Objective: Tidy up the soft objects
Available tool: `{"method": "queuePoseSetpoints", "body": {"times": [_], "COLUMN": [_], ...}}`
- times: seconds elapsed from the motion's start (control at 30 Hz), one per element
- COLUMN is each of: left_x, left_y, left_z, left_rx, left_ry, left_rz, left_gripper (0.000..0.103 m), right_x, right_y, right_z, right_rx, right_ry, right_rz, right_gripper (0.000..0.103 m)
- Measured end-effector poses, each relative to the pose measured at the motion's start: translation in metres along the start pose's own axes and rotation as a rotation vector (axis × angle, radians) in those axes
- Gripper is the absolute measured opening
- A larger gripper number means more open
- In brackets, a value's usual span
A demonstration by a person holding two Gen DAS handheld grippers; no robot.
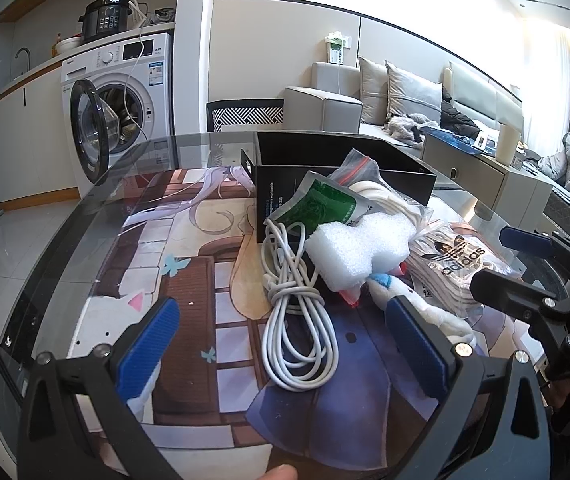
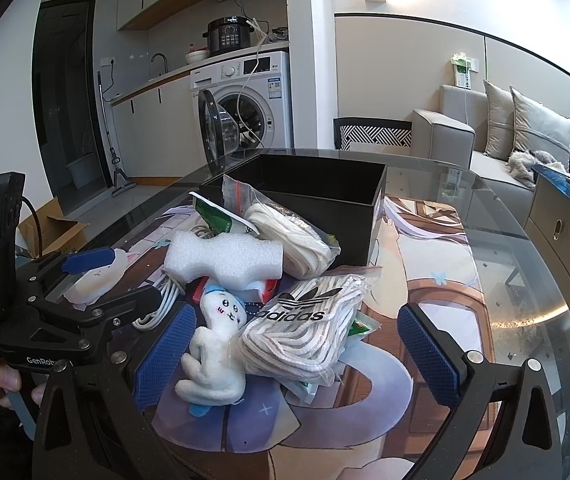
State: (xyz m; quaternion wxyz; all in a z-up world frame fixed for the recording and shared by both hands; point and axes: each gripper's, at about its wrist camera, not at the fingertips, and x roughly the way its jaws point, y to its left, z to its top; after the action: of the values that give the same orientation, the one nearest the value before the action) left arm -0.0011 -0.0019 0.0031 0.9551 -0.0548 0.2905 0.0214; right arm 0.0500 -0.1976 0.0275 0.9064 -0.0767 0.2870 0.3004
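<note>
The left tongs [image 1: 285, 344] are hovering low over the table [image 1: 65, 240], spread wide and holding nothing, their blue pads [image 1: 147, 354] sitting either side of a coiled white cable [image 1: 299, 320] that is lying on the printed mat [image 1: 189, 280]. Just right of the cable, a white foam block [image 1: 359, 250] is resting on top of the pile, partly covering a green packet [image 1: 317, 204]. Below the foam, a small white plush toy [image 2: 215, 344] is lying face up, touching a clear bag of striped Adidas socks [image 2: 305, 332]. The right tongs [image 2: 293, 352] are also gaping wide and empty, bracketing the plush toy and the sock bag. Behind the pile, a bag of white cord [image 2: 293, 236] is leaning against an open black box [image 2: 325, 184]. Far back, a washing machine [image 1: 121, 92] is standing with its door open.
</note>
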Motion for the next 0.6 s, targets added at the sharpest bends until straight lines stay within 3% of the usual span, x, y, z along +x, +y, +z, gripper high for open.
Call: {"method": "queuePoseSetpoints", "body": {"times": [0.6], "left_x": [0.0018], "left_y": [0.0071], "left_z": [0.0034], "left_rx": [-0.016], "left_ry": [0.000], "left_rz": [0.003], "left_gripper": [0.103], "right_x": [0.0088], "right_y": [-0.0064], "right_z": [0.0018], "right_rx": [-0.018], "right_ry": [0.047], "right_rz": [-0.058], "right_gripper": [0.103]}}
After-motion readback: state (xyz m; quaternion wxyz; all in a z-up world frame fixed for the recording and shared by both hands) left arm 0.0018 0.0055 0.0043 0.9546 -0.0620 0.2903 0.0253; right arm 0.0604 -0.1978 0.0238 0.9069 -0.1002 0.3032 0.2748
